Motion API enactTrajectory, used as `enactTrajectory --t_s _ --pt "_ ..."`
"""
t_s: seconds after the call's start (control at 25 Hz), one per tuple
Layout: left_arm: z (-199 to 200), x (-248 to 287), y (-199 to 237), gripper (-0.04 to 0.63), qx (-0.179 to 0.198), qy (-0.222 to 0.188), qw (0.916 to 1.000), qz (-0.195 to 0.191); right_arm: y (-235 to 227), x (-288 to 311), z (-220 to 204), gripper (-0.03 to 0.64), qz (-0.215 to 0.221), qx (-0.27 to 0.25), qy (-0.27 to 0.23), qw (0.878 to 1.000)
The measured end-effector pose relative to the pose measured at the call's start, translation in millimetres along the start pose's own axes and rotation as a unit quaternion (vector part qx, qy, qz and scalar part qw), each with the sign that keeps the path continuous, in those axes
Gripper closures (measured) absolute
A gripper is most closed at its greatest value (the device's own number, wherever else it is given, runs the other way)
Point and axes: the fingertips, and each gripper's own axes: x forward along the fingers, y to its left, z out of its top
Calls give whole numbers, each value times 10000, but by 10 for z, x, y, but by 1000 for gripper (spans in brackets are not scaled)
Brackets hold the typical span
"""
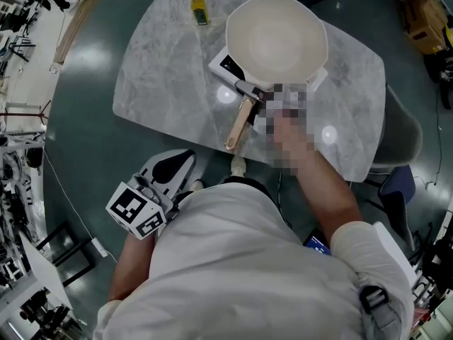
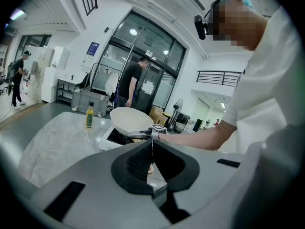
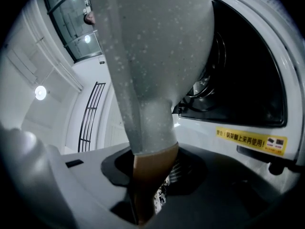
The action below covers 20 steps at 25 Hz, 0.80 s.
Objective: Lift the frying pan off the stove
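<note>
A cream frying pan (image 1: 276,41) sits over the white induction stove (image 1: 225,66) on the marble table (image 1: 163,83). Its wooden handle (image 1: 241,125) points toward me. My right gripper (image 1: 272,105) lies mostly under a mosaic patch at the handle's neck. In the right gripper view my right gripper (image 3: 152,175) is shut on the handle (image 3: 152,166), where the grey speckled neck meets the wood. The stove's black top (image 3: 248,80) is just beside it. In the left gripper view the pan (image 2: 128,120) looks tilted just above the stove (image 2: 108,140). My left gripper (image 1: 180,163) hangs shut and empty (image 2: 152,151), low by my body, off the table.
A small yellow bottle (image 1: 199,9) stands at the table's far edge, left of the pan. A grey chair (image 1: 403,133) is at the table's right side. A person in dark clothes (image 2: 131,82) stands beyond the table. The table's near edge runs just below the handle's end.
</note>
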Motion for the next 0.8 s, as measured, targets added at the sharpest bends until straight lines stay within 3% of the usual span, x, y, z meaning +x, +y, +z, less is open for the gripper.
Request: enactTrajectory --t_s 0.8 --pt "14 230 -211 575 216 115 9982 -554 515 -542 78 448 337 54 -140 9993"
